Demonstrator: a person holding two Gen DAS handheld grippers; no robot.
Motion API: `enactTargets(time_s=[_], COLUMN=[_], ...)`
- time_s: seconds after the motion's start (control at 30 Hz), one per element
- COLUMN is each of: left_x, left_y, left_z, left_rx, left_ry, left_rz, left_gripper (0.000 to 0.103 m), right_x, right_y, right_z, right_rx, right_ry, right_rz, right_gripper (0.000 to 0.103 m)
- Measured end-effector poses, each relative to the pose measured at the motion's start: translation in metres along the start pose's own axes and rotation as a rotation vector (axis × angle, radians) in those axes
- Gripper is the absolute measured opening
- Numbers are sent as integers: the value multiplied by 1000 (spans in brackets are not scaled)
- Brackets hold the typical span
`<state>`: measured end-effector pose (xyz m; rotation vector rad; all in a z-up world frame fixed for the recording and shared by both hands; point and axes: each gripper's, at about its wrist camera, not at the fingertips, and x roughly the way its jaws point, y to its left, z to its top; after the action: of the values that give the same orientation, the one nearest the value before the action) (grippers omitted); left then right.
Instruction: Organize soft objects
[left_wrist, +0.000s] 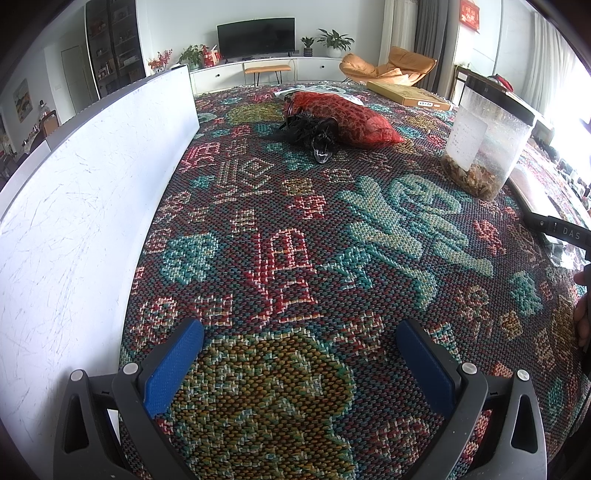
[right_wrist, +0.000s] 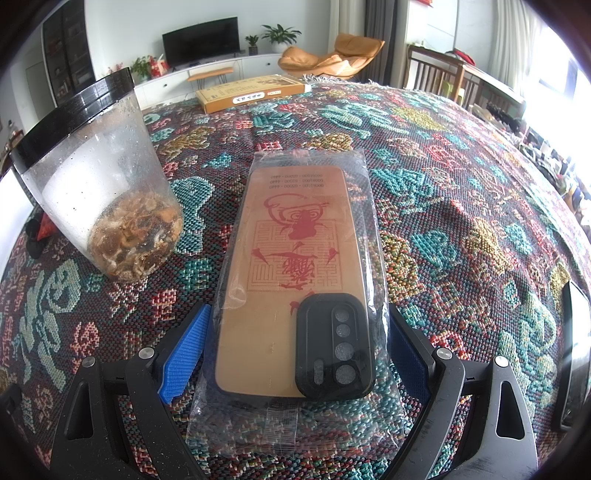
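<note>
Nearest in the right wrist view, the right gripper (right_wrist: 295, 354) is seen spread wide, its blue pads (right_wrist: 184, 354) standing on either side of a phone case (right_wrist: 291, 266) sealed in a clear plastic sleeve (right_wrist: 295, 417). The sleeve lies flat on the woven tablecloth (right_wrist: 461, 206); the pads appear just beside its edges, but contact cannot be confirmed, so nothing is judged to be gripped. If this packet is to be taken, the jaws should probably be closed slowly across its narrow width, low to the cloth, so that the case itself is caught rather than the slippery loose film alone.

Just beyond and to the left, a clear tub (right_wrist: 99, 192) with a black rim is stood upright, dried contents at its bottom; it should be kept clear of any sweep.

The left gripper (left_wrist: 299, 365) is likewise held open over bare cloth, with nothing between its pads. A white board (left_wrist: 74, 221) is stood on edge along its left.

Farther off, a red mesh bag (left_wrist: 347, 118) with a black bundle (left_wrist: 314, 133) touching its near end is lying well apart from both tools, and a flat yellow box (right_wrist: 255, 92) is set near the table's far edge
</note>
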<state>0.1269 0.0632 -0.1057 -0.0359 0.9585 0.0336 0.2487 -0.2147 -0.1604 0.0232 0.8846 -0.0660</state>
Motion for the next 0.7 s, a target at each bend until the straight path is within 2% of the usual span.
enactTargets(time_s=[0.07,0.17,0.3,0.4,0.47,0.53,0.57,0.63,0.67,0.7], left_x=[1,5,11,23,39,61,73,94,98,95], left_y=[2,9,12,12,12,13,14,17,17,15], left_z=[8,31,81,123,143,157,162,164,162,161], left_rx=[-38,-139,-246,-274,-273,-256,-250,-253,-250,-218], left_ry=[12,7,-40,-86,-82,-39,-8,48,49,17], left_rz=[-25,-135,-211,-200,-150,-96,-77,-83,-114,-110], left_gripper=[103,103,103,103,102,95,88,76,65,46], right_x=[0,0,0,0,0,-1,-1,-1,-2,2], right_y=[0,0,0,0,0,0,0,0,-1,0], right_z=[0,0,0,0,0,0,0,-1,-1,2], right_rx=[0,0,0,0,0,0,0,0,0,-1], right_ry=[0,0,0,0,0,0,0,0,1,5], right_rz=[0,0,0,0,-1,-1,-1,0,3,13], right_gripper=[91,91,91,91,91,91,91,92,93,92])
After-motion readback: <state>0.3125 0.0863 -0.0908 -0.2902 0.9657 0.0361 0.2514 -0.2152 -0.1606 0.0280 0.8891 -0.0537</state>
